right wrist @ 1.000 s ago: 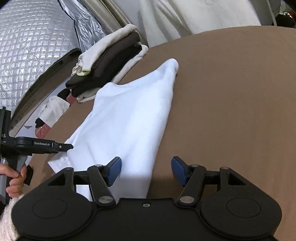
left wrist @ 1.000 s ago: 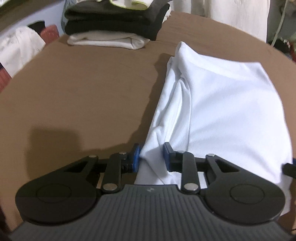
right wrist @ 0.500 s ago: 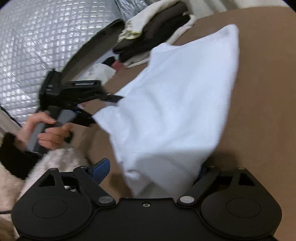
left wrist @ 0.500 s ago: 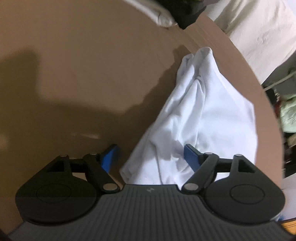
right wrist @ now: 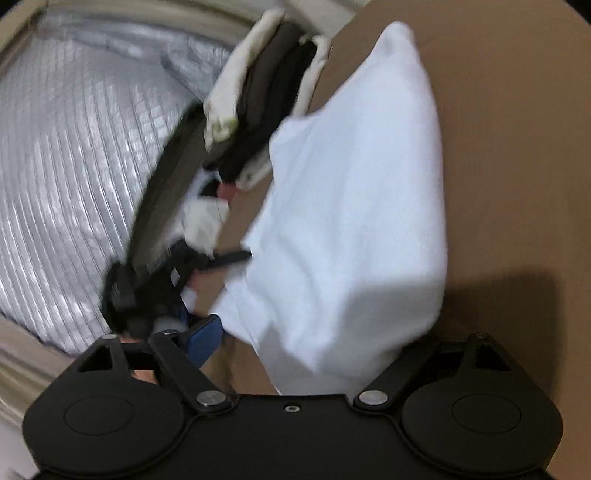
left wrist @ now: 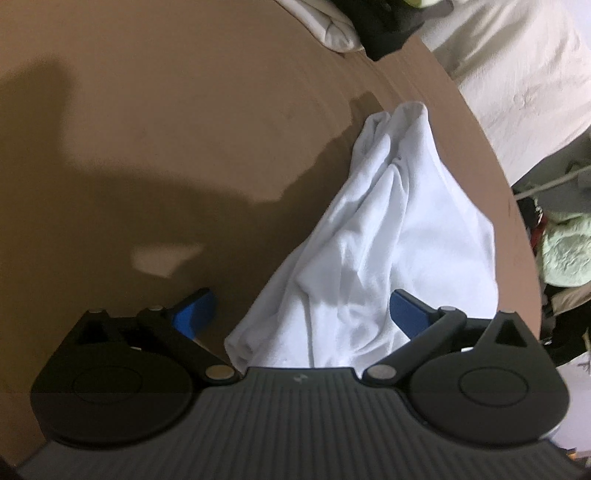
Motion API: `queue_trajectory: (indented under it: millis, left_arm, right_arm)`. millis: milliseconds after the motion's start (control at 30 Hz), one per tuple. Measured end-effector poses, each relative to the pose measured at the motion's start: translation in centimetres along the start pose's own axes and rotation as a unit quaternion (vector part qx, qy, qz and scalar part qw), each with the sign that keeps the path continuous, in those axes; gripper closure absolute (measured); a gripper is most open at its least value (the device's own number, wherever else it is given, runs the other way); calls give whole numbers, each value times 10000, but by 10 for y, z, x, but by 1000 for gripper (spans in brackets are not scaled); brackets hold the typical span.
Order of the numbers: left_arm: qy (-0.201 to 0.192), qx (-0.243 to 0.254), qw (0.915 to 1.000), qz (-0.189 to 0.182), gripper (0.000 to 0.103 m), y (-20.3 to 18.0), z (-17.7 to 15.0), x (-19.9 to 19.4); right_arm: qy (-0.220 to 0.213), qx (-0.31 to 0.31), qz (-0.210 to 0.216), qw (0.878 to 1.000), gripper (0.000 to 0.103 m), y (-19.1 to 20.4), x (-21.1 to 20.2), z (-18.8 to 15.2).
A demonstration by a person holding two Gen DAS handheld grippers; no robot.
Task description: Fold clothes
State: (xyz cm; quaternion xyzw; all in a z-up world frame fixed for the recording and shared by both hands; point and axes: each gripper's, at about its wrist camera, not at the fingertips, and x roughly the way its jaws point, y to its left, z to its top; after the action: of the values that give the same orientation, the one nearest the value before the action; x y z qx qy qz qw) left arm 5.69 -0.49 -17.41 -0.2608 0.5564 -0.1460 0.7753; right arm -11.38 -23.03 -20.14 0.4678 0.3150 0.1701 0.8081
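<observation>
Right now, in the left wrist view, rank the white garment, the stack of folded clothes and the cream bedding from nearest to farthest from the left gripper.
1. White garment: its near end lies between the open jaws of the left gripper.
2. Stack of folded clothes: far end of the brown table, top centre.
3. Cream bedding: beyond the table's edge, upper right.

A white garment (left wrist: 388, 240) lies rumpled, partly folded, on the brown table (left wrist: 184, 129).

black claw (left wrist: 301, 314), blue pads (left wrist: 194, 312), silver pivot screws.
</observation>
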Motion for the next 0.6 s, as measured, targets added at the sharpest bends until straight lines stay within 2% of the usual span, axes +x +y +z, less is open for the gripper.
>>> queue_trajectory:
  millis: [33, 100, 167, 233, 300, 367, 400, 467, 533, 600]
  left_arm:
    - [-6, -55, 10000, -27, 0, 1, 0, 0]
    - [-11, -103, 9999, -46, 0, 2, 0, -1]
    - [-24, -63, 10000, 35, 0, 1, -2, -3]
    - [-151, 39, 9992, 367, 0, -5, -4, -6]
    - [-278, 140, 9971, 699, 0, -10, -5, -9]
    - [-412, 239, 9936, 1022, 1, -15, -7, -12]
    - [-628, 255, 9924, 1027, 3, -16, -9, -20]
    - [-1073, 270, 9892, 965, 5, -17, -12, -36]
    - [-1104, 253, 9910, 713, 5, -13, -10, -43]
    - [-335, 79, 9994, 13, 5, -5, -7, -23]
  right_arm:
    - [-89, -82, -93, 9999, 82, 2, -4, 3]
    - [-313, -366, -352, 9982, 86, 13, -14, 8]
    - [-388, -764, -466, 9952, 85, 31, -23, 8]
    - [-37, -1200, -728, 9901, 82, 42, -20, 7]
    - [444, -1416, -1151, 9822, 72, 37, -13, 5]
    - [563, -1455, -1334, 9787, 59, 28, -17, 5]
    - [568, -1449, -1391, 9780, 55, 25, -22, 7]
    - [396, -1350, -1389, 9803, 47, 22, -37, 16]
    - [178, -1240, -1382, 9825, 44, 19, -52, 25]
    - [-234, -1071, -1323, 9851, 37, 11, -62, 38]
